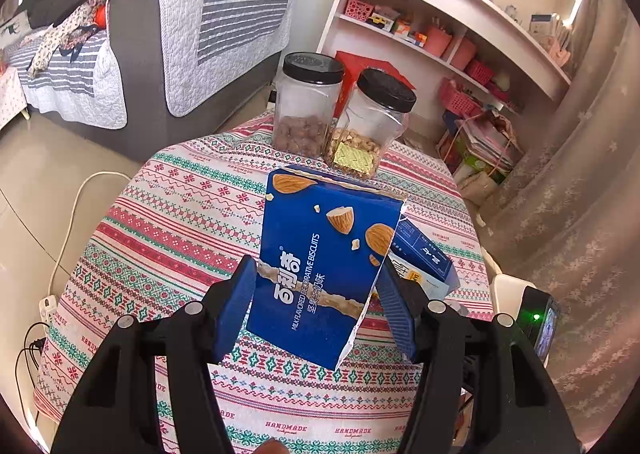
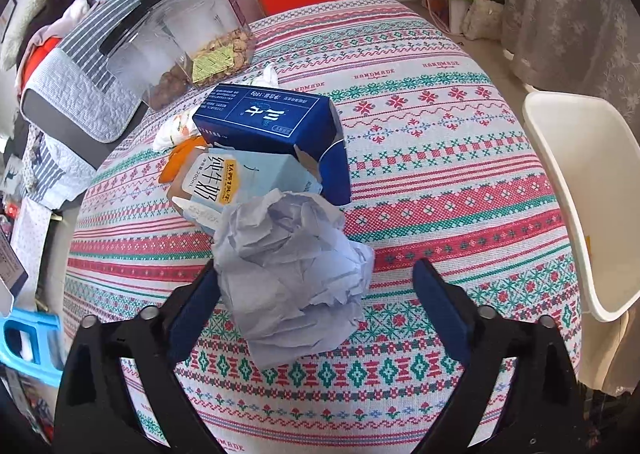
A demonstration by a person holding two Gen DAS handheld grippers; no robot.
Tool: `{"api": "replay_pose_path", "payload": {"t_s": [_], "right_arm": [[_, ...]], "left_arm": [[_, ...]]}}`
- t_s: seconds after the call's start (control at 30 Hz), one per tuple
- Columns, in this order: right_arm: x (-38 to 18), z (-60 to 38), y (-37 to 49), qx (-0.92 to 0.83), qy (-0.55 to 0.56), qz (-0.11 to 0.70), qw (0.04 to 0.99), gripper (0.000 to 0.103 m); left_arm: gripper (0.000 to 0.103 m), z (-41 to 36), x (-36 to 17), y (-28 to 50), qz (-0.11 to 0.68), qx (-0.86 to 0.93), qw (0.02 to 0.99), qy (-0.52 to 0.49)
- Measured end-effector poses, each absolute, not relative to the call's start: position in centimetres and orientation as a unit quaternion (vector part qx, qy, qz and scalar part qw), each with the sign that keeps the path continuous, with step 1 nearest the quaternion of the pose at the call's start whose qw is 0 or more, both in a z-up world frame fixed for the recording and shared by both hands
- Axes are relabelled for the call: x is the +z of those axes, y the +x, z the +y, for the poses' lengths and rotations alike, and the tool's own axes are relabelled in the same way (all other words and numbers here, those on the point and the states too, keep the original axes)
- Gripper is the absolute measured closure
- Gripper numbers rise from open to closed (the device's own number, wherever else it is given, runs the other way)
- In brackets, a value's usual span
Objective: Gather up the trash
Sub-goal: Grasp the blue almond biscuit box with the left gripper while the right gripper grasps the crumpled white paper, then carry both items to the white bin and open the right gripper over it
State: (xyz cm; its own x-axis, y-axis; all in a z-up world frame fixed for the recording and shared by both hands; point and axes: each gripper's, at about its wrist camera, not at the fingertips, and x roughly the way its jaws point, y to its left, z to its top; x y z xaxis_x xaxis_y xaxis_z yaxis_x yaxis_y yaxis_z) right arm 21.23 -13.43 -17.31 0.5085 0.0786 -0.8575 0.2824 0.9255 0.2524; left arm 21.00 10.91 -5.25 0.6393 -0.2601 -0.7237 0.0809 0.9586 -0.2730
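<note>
Patterned cloth covers the desk [image 2: 440, 158], where the left claw [image 1: 316, 294] clamps a biscuit box [image 1: 320, 266] that could slip, while the right claw [image 2: 316, 294], apart around crumpled paper [image 2: 292, 270], might nudge the milk carton [image 2: 224, 182] just beyond.

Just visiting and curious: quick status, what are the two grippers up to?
Left gripper shut on blue biscuit box, lifted. Right gripper open around crumpled paper; right pad clear. Milk carton right behind.
</note>
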Motion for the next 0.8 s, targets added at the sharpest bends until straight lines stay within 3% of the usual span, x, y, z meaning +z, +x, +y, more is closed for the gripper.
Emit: {"api": "replay_pose_path", "payload": {"t_s": [0.03,0.17,0.8], "right_arm": [[-17.5,-13.2,21.5,-0.047,0.183,0.497,0.847,0.039],[-17.2,-12.9,21.4,-0.052,0.184,0.487,0.852,0.041],[-11.4,-16.0,18.3,-0.029,0.228,0.433,0.872,0.041]], "left_arm": [[0.043,10.9,-5.4,21.2,0.415,-0.093,0.899,-0.104],[0.043,10.9,-6.1,21.5,0.421,-0.087,0.897,-0.101],[0.043,9.5,-5.4,21.7,0.415,-0.105,0.895,-0.126]]}}
